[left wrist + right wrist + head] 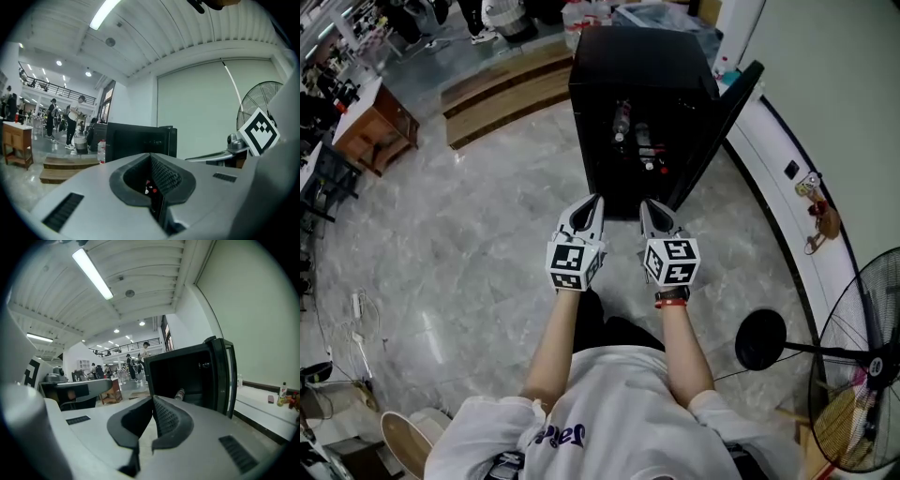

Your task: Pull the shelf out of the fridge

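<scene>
Fridge [614,66] stands on the grey floor [469,253] ahead of the person, black, w/ its door [724,122] swung open to the right. Bottles [622,120] lie inside. The shelf [199,398] is in there too – in the right gripper view it shows only as a dim grey level under a bottle [180,393], the rest lost in the dark.

Both claws are held out side by side in front of the fridge opening, near it but not touching it.

- Left gripper [596,200]: jaws pressed together, tips meeting. Its own view shows a small red-and-white speck in the dark notch behind the tips – can't tell what it is.
- Right gripper [646,202]: jaws pressed together too, nothing pinched. Its view looks straight into the open fridge, door edge at right.

A fan [862,366] stands at the person's right, and a wooden platform [502,98] lies left of the fridge.
</scene>
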